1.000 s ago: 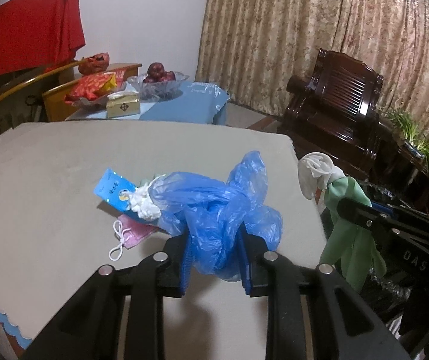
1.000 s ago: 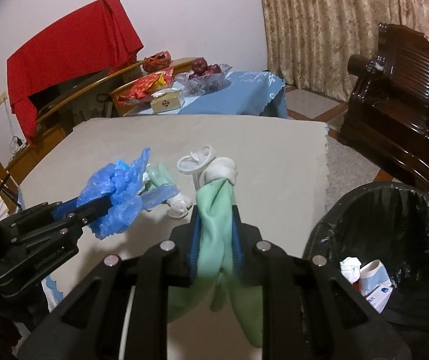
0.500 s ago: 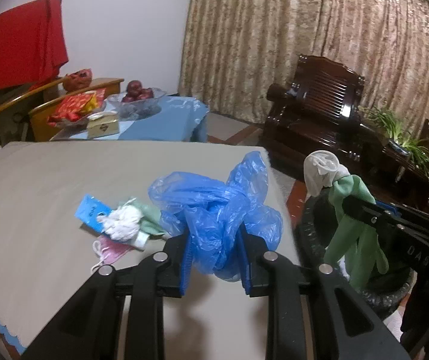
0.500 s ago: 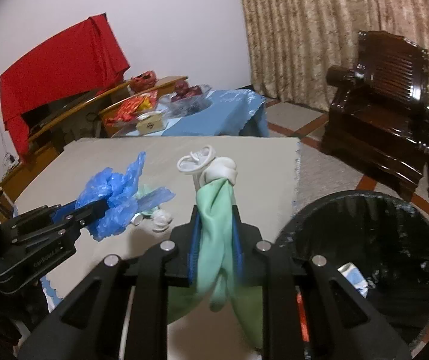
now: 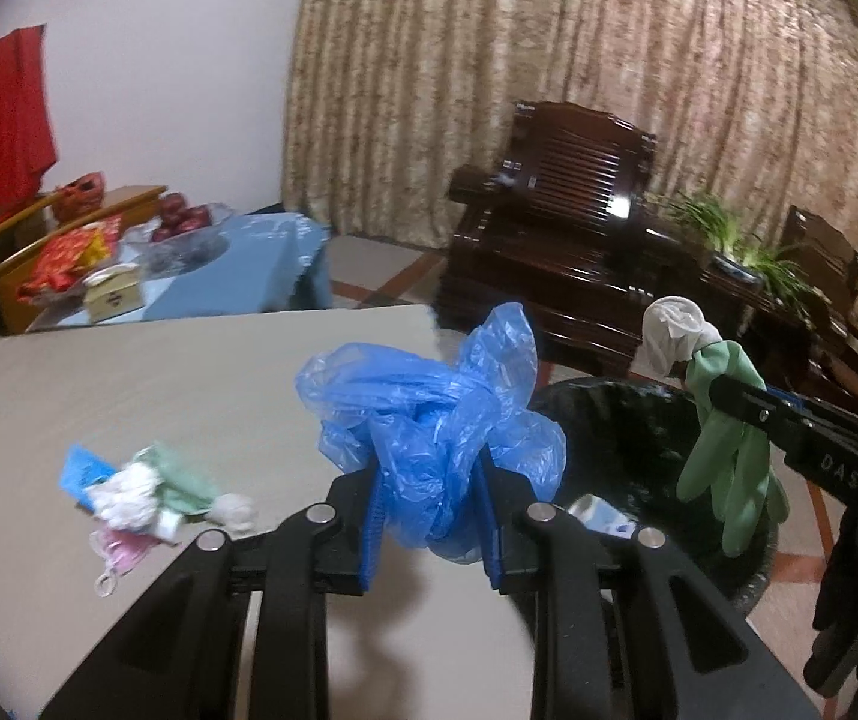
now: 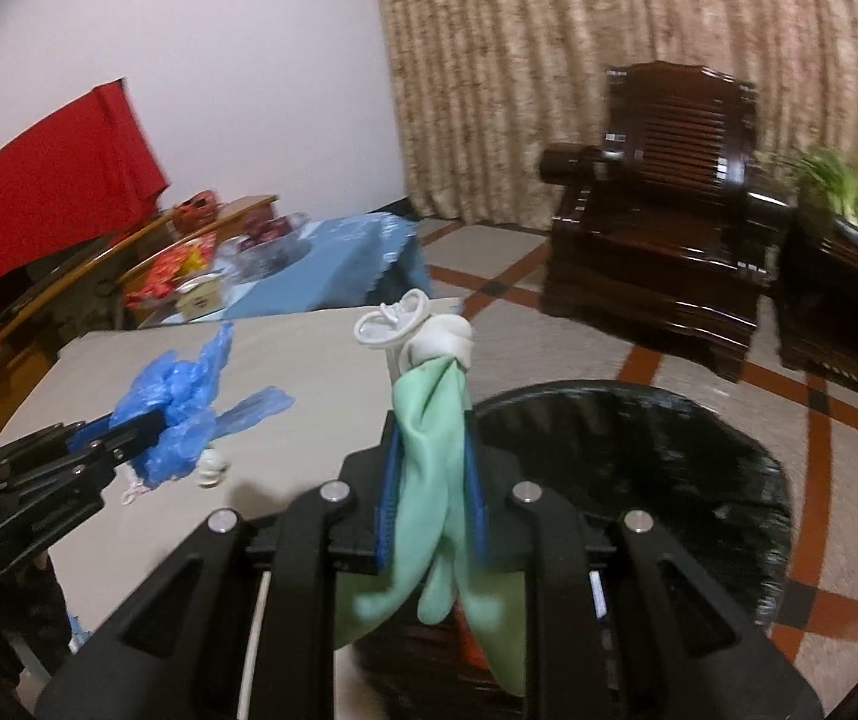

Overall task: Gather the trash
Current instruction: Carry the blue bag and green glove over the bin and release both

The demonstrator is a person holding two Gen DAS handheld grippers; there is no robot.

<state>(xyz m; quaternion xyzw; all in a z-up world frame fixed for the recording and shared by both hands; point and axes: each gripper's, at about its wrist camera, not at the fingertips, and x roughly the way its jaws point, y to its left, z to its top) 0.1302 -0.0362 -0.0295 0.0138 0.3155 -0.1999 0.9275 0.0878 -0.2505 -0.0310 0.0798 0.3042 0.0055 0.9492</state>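
My left gripper (image 5: 429, 516) is shut on a crumpled blue plastic bag (image 5: 429, 414) and holds it above the grey table's right edge (image 5: 201, 384). My right gripper (image 6: 429, 486) is shut on a green rubber glove (image 6: 435, 450) with a white cuff, held over the black-lined trash bin (image 6: 639, 468). The glove (image 5: 729, 456) and bin (image 5: 621, 438) also show in the left wrist view, and the bag (image 6: 183, 402) in the right wrist view. A small pile of trash (image 5: 141, 492), with white tissue, a pink mask and a blue packet, lies on the table.
A dark wooden armchair (image 5: 561, 252) stands beyond the bin in front of beige curtains. A low table with a blue cloth (image 5: 249, 264) carries a fruit bowl and snack packs. A potted plant (image 5: 735, 240) sits at the right. The floor is tiled with red lines.
Both grippers have swung right with their loads, from over the table toward the bin. The glove now hangs over the bin. The trash pile has slid left in view.
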